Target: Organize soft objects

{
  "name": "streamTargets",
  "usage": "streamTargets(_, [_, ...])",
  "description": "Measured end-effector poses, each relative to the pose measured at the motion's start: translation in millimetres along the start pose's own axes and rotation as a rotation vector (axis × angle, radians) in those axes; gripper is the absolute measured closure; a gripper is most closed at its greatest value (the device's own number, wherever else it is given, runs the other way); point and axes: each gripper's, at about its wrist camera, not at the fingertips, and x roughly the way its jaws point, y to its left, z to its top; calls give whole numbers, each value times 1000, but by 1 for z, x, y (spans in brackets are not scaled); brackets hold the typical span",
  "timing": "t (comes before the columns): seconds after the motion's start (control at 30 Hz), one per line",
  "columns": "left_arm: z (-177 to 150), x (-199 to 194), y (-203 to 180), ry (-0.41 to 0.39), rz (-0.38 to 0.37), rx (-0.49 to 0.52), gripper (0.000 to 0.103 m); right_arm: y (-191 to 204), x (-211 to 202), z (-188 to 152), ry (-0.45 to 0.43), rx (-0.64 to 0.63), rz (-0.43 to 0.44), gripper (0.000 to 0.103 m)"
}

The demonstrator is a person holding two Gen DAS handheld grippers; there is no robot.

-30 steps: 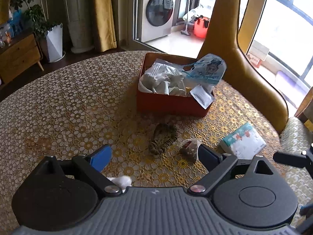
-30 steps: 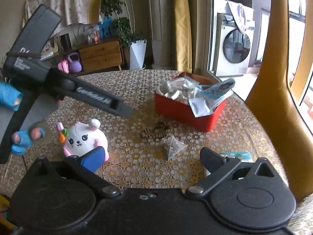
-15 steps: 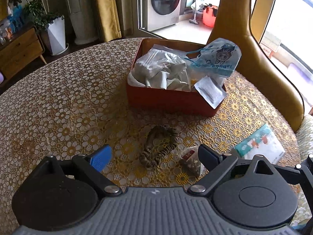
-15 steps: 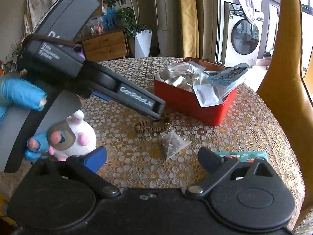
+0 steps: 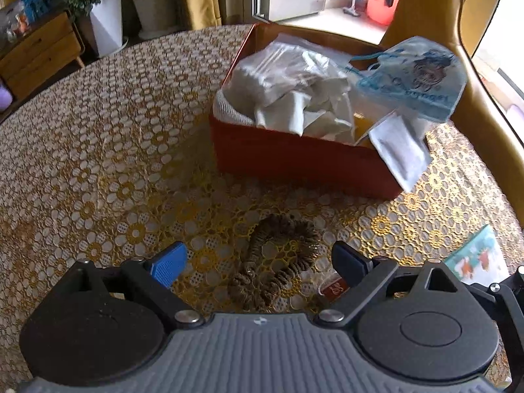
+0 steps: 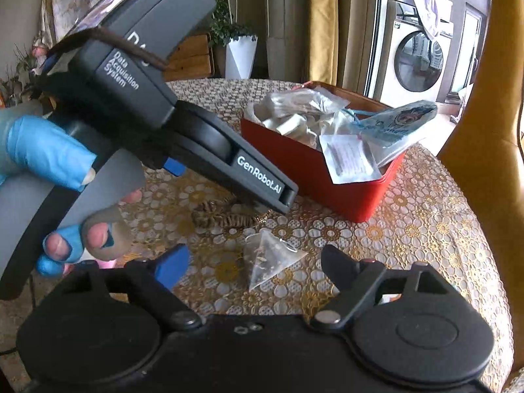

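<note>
The left gripper (image 5: 258,258) hangs low over the round table with its gold-and-white lace-patterned cloth (image 5: 98,150), its blue-padded fingers spread wide on either side of a brown ruffled fabric hair tie (image 5: 275,262) — released, gripping nothing. The tie lies curled on the cloth just in front of the red rectangular box (image 5: 294,157), and the straddling pose reads as a set-up to pinch it and lift it in.

That box is already heaped with clear plastic bags of white folded items (image 5: 294,91), a blue printed face mask (image 5: 416,78) drooping over its far corner and a white sealed sachet (image 5: 399,150) hanging over the near wall (so new pieces will likely have to perch on top).

The right gripper (image 6: 255,262) also stands open and empty, with a small clear triangular pouch (image 6: 268,262) on the cloth between its fingers — probably its own next pick. A blue-green printed packet (image 5: 478,258) waits near the table's right edge.
</note>
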Motion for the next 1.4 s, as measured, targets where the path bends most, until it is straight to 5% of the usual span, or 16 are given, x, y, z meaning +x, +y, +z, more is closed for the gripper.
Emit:
streamTargets(0.23, [-8, 13, -1, 19, 24, 17, 8, -1, 20, -3, 25, -2, -1, 25])
streamTargets(0.5, [-15, 15, -4, 21, 10, 27, 23, 4, 28, -9, 33, -42, -22, 43])
streamTargets(0.83, [-18, 8, -7, 4, -27, 33, 67, 0, 30, -16, 39, -32, -78, 62])
streamTargets(1.0, [-20, 4, -4, -2, -33, 10, 80, -8, 26, -18, 20, 24, -83, 76])
streamTargets(1.2, [-19, -8, 0, -33, -49, -23, 84, -14, 12, -17, -47, 74, -76, 89])
streamTargets(1.4, [-15, -19, 7, -51, -62, -62, 84, -14, -1, -16, -81, 96, -42, 90])
